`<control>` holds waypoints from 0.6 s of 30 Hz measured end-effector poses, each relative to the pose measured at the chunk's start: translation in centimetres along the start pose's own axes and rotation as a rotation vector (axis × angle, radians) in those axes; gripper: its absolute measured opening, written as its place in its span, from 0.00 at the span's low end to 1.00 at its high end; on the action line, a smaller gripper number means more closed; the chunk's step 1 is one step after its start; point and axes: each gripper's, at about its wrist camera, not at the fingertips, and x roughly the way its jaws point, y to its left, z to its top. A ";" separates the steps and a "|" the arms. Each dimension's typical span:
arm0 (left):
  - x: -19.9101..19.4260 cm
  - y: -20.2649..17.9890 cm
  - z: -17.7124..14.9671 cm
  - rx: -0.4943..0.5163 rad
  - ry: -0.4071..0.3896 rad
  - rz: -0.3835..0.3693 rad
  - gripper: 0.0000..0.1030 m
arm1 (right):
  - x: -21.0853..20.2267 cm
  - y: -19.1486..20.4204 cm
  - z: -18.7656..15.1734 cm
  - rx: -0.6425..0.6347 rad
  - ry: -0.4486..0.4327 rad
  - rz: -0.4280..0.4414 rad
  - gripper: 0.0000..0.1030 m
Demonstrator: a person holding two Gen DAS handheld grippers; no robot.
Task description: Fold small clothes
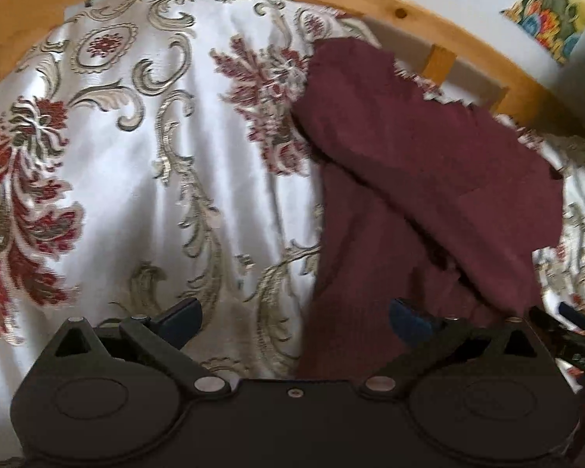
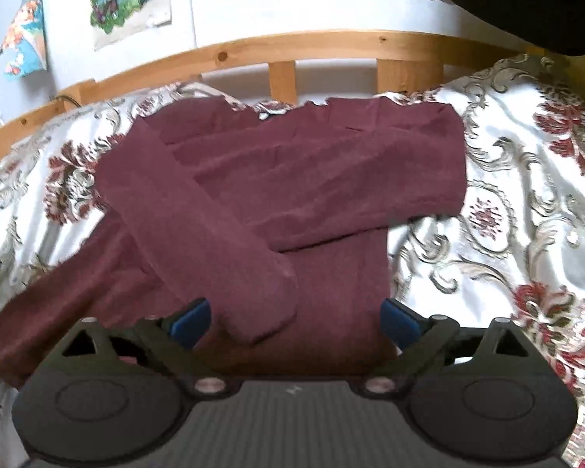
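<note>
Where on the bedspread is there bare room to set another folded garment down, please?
The widest bare stretch of the floral bedspread lies left of the maroon sweater, up to the wooden bed rail. A narrower strip lies on the sweater's other side. The middle is crowded: the sweater reaches almost to the rail.

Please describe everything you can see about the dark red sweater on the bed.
The maroon sweater is a soft, finely ribbed knit with long sleeves. It lies flat on the floral bedspread, neck toward the wooden bed rail. Both sleeves are folded inward across the chest, one crossing over the other, its cuff pointing toward the camera. Nothing grips it: the right gripper hangs over it with jaws open.
</note>
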 end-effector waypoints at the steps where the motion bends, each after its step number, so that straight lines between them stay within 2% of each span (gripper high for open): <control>1: 0.1 -0.3 0.0 -0.004 -0.007 -0.019 0.99 | 0.2 -0.1 0.2 0.008 -0.013 0.025 0.92; 2: 0.2 -0.5 0.0 -0.002 -0.015 -0.038 0.99 | 0.4 -0.1 0.4 0.008 -0.024 0.044 0.90; 4: 0.7 -1.4 0.1 0.022 -0.029 -0.067 0.99 | 1.1 0.0 0.9 -0.014 -0.041 0.069 0.76; 5: 0.9 -1.9 0.0 0.041 -0.040 -0.079 0.99 | 1.5 0.0 1.0 -0.026 -0.043 0.075 0.73; 8: 1.8 -3.2 -0.2 0.091 -0.082 -0.106 0.99 | 3.0 -0.3 1.1 -0.035 -0.017 0.082 0.60; 9: 2.1 -3.7 -0.2 0.105 -0.099 -0.118 0.99 | 3.5 -0.4 1.1 -0.032 0.001 0.086 0.46; 10: 2.3 -4.0 -0.1 0.115 -0.115 -0.134 0.99 | 3.8 -0.5 1.1 -0.026 0.018 0.102 0.22; 11: 2.4 -4.3 0.0 0.121 -0.134 -0.155 0.99 | 4.0 -0.7 1.2 -0.013 0.037 0.117 0.15; 13: 2.5 -5.0 0.0 0.126 -0.170 -0.201 0.99 | 3.7 -1.2 1.8 0.069 0.067 0.151 0.07; 15: 2.5 -5.7 0.0 0.133 -0.193 -0.258 0.99 | 2.9 -2.4 2.8 0.246 0.078 0.249 0.07; 16: 2.4 -6.1 -0.2 0.139 -0.201 -0.286 0.99 | 2.3 -3.3 3.2 0.360 0.077 0.325 0.07; 18: 2.3 -7.0 -0.5 0.170 -0.208 -0.329 0.99 | 1.6 -4.6 3.3 0.493 0.067 0.427 0.07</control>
